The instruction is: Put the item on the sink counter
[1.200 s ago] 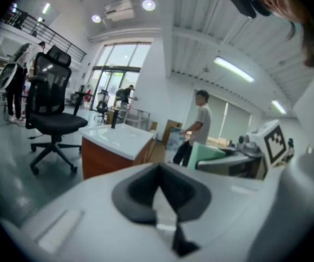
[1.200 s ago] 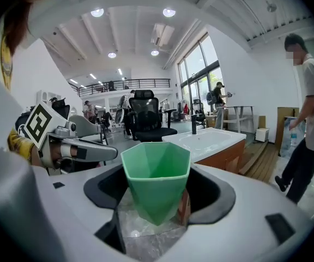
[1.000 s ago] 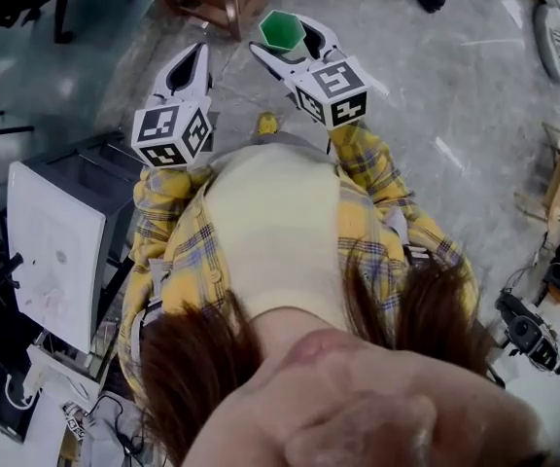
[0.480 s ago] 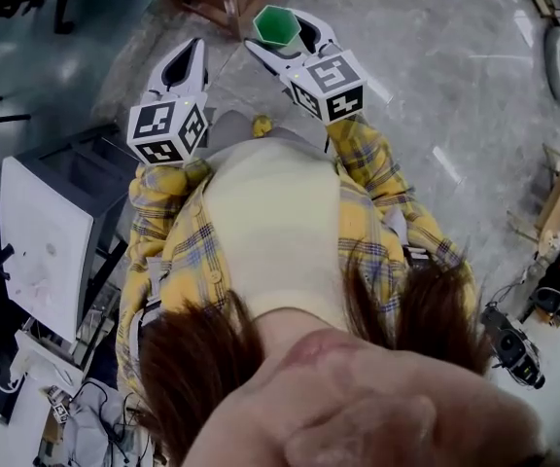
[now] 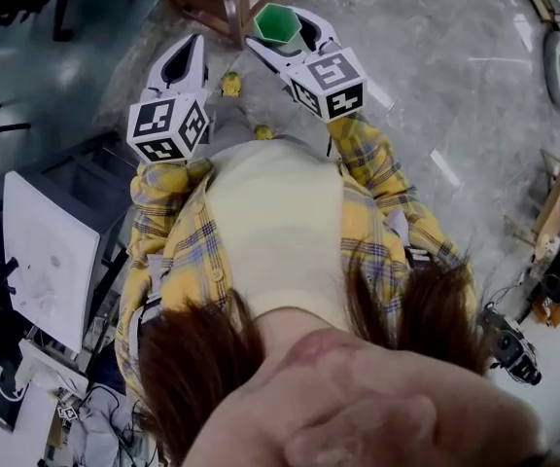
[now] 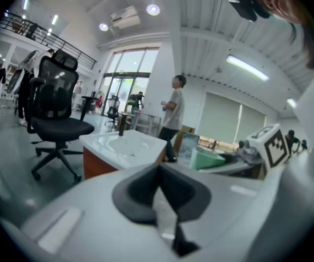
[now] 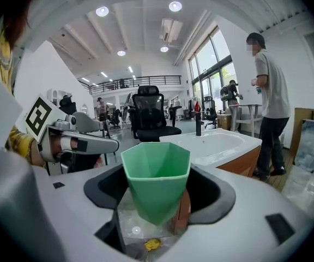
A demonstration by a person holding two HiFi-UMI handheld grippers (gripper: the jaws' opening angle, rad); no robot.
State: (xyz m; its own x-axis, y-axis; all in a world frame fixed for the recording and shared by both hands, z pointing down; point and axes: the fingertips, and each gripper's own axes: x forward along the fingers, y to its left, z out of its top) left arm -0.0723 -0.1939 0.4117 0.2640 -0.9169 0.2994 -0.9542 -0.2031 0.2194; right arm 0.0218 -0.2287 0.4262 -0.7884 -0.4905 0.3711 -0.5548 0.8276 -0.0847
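Just short of the sink counter (image 7: 217,141), the right gripper (image 7: 156,214) is pinching a green faceted cup (image 7: 156,179); the left gripper (image 6: 159,192) is hanging closed and empty. The cup's tapered walls could be inviting a slip.

Bare floor (image 5: 436,76) lies open ahead up to the sink counter (image 7: 222,143). Its top seems free, save a faucet (image 7: 199,125) at the back. An office chair (image 7: 149,116) stands to its left and a person (image 7: 269,100) close on its right.

2 tools: L tool (image 6: 159,171), R tool (image 5: 282,27); 1 grn cup (image 7: 156,184); 1 sink counter (image 7: 244,146); 1 faucet (image 7: 199,125)
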